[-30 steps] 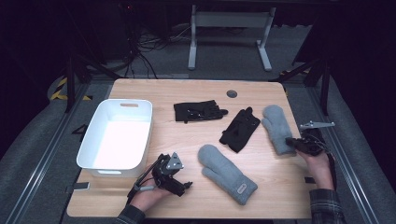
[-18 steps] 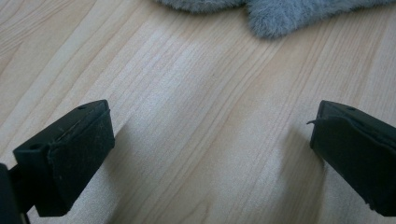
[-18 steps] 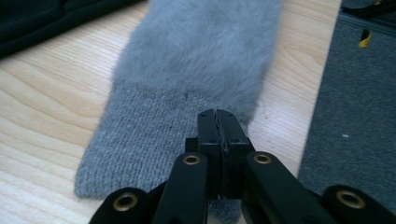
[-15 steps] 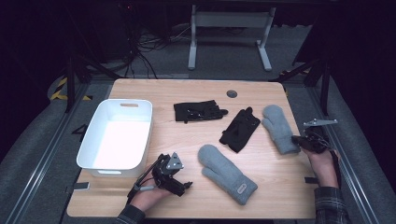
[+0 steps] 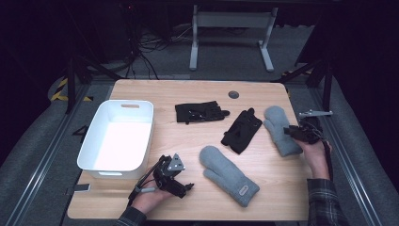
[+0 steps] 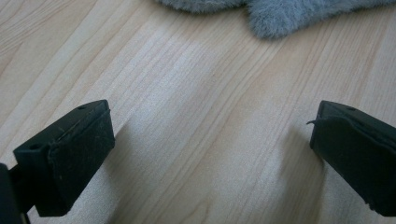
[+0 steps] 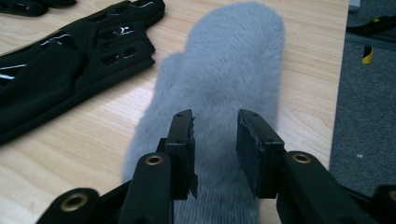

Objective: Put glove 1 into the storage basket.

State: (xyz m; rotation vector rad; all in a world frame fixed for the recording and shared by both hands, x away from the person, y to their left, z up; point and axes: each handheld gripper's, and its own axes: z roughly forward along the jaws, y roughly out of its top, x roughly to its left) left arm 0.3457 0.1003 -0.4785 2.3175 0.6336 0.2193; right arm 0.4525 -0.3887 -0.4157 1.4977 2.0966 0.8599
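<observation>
A grey furry mitten [image 5: 281, 128] lies at the table's right, its cuff toward the person. My right gripper [image 5: 292, 133] rests low over its cuff end. In the right gripper view the mitten [image 7: 229, 60] runs away from my right gripper [image 7: 215, 135], whose jaws have just been opening. They stand a little apart with the fur under the gap and no pad pressing on it. A second grey mitten [image 5: 229, 175] lies at the front middle. My left gripper [image 5: 188, 187] lies to its left, wide open over bare wood [image 6: 210, 149]. That mitten's fur [image 6: 271, 18] lies just beyond the jaws.
Two black gloves lie mid-table, one [image 5: 199, 112] farther back and one [image 5: 242, 131] beside the right mitten, also in the right gripper view [image 7: 70, 65]. A white bin [image 5: 143, 136] stands at the left. The table's right edge is close to my right hand.
The right gripper has shifted a little away from the person along the mitten, and its jaws have parted. The left gripper and both mittens have stayed put.
</observation>
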